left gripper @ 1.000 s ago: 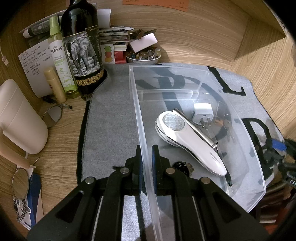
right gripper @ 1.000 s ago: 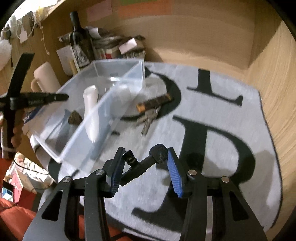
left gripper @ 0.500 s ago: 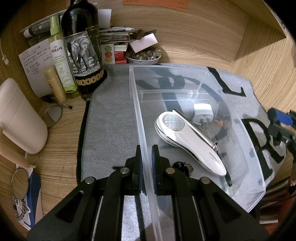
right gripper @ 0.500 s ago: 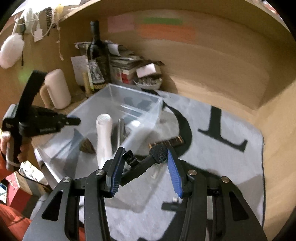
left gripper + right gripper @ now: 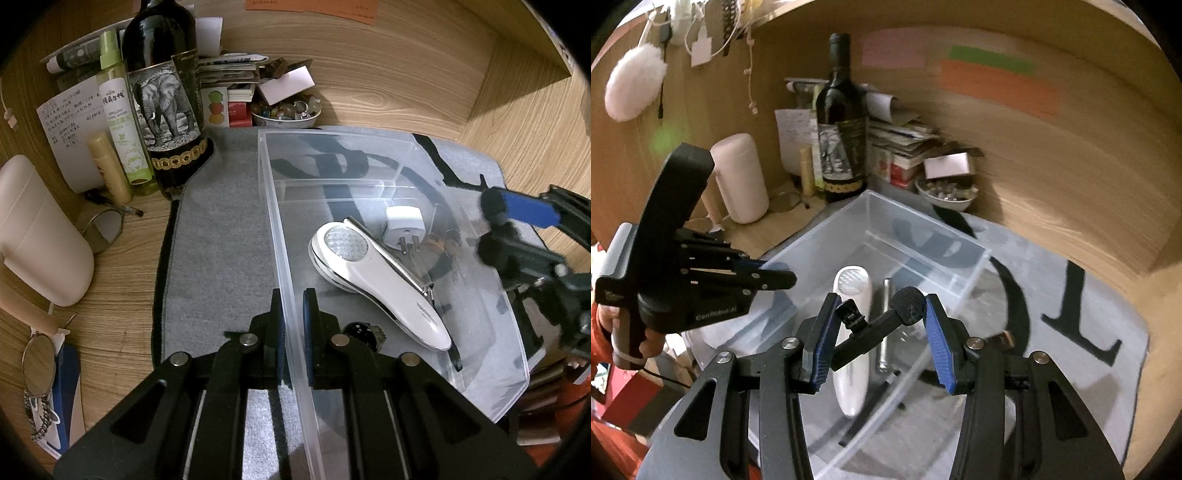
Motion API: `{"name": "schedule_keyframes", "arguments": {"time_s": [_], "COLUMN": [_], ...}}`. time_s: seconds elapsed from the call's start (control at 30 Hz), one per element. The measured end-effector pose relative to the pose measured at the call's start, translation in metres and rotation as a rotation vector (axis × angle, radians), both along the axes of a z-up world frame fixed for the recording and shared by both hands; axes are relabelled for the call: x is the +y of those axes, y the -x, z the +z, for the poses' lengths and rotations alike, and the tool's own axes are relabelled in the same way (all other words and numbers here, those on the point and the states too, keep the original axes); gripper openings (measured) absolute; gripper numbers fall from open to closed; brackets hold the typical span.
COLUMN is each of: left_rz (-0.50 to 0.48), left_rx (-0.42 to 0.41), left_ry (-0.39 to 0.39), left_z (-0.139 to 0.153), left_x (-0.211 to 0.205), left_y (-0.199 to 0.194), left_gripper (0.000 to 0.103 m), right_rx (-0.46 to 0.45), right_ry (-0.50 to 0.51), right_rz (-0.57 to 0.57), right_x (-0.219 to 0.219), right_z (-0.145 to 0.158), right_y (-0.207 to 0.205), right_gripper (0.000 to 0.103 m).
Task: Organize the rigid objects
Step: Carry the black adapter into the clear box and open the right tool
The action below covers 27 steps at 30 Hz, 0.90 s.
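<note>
I have the small black microphone (image 5: 886, 325) pinched across my right gripper (image 5: 881, 339), hanging over the clear plastic bin (image 5: 280, 236) on the grey mat. My left gripper (image 5: 291, 317) is clamped on the bin's left wall. Next, I judge: lower and release beside the white handheld device (image 5: 376, 280).

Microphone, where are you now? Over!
Right gripper shut on microphone, above clear bin. Left gripper clamps bin's wall. Nothing blocking.

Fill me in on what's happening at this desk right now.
A person is sorting items into a clear plastic bin. The left gripper is clamped on the bin's near wall. The right gripper holds a small black microphone over the bin, which already contains a white handheld device and a white plug adapter.
</note>
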<state>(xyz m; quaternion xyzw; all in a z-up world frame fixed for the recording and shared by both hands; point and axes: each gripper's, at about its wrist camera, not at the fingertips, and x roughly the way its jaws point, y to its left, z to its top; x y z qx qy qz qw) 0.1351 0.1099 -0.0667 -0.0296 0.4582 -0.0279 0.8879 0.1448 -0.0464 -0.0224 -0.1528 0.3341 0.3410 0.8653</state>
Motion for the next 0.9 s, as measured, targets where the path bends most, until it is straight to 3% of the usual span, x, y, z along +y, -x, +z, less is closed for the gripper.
{"name": "schedule_keyframes", "arguments": {"time_s": [0.43,0.9], "left_rz": [0.0,0.0], "left_rx": [-0.002,-0.002], "left_ry": [0.0,0.002], "left_z": [-0.001,-0.001], "left_x": [-0.002,-0.001], "left_y": [-0.001,0.0], "left_gripper": [0.008,0.008], "right_rx": [0.146,0.152], "right_ry": [0.07,0.11], "right_rz": [0.091,0.088], "right_x": [0.032,0.034], "right_z": [-0.043,-0.051], "right_y": [-0.009,-0.008], "right_gripper": [0.042,0.044]}}
